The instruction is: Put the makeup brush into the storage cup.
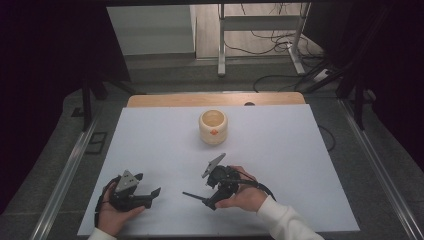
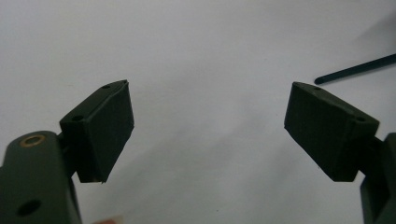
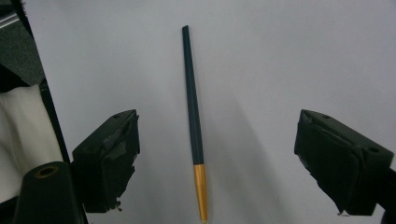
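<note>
Dark-green slim stick with a gold tip (image 3: 194, 121) lies flat between the right gripper's (image 3: 217, 158) wide fingers, lined up for grasping; left gripper (image 2: 208, 130) gapes wide, empty.

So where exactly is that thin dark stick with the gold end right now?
The thin dark stick with a gold end lies flat on the white table sheet, between the open jaws of the right claw, untouched; the high view places it at the near edge, between both hands.

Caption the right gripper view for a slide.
Open right hand-held gripper straddling a dark pen on the white table.
</note>
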Motion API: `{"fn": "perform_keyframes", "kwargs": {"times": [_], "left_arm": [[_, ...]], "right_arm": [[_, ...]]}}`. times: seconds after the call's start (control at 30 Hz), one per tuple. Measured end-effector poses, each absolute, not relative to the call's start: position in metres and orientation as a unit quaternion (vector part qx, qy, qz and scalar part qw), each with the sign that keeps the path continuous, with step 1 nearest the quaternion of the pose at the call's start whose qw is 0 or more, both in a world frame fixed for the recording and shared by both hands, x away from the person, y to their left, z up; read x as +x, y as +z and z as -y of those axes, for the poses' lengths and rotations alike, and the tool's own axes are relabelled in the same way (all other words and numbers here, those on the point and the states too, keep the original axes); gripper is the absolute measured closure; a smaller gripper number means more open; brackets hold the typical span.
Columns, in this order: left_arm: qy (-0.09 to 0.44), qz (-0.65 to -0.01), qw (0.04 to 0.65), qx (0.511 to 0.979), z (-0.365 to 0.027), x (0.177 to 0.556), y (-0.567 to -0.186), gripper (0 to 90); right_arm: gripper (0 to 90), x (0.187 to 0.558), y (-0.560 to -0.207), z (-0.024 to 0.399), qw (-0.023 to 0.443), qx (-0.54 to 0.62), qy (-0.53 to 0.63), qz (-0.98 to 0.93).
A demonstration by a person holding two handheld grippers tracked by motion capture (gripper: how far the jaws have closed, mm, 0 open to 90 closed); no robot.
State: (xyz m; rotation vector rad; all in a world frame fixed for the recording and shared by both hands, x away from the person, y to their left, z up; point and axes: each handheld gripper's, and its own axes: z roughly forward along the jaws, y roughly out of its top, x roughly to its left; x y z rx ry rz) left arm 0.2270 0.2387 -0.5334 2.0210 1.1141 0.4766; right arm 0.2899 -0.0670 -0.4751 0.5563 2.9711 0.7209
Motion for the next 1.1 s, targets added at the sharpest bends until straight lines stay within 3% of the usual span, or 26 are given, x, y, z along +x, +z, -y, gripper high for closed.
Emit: {"fn": "perform_keyframes", "kwargs": {"times": [0.8,1.1], "left_arm": [[0.185,-0.437,0.383,0.792,-0.239,0.227,-0.534,16.6],[0.185,-0.437,0.383,0.792,-0.239,0.227,-0.534,16.6]], "right_arm": [[31.4,0.288,-0.498,0.058,0.015,0.166,0.151,-0.974],[43.3,0.287,-0.504,0.058,0.020,0.154,0.134,-0.979]]}}
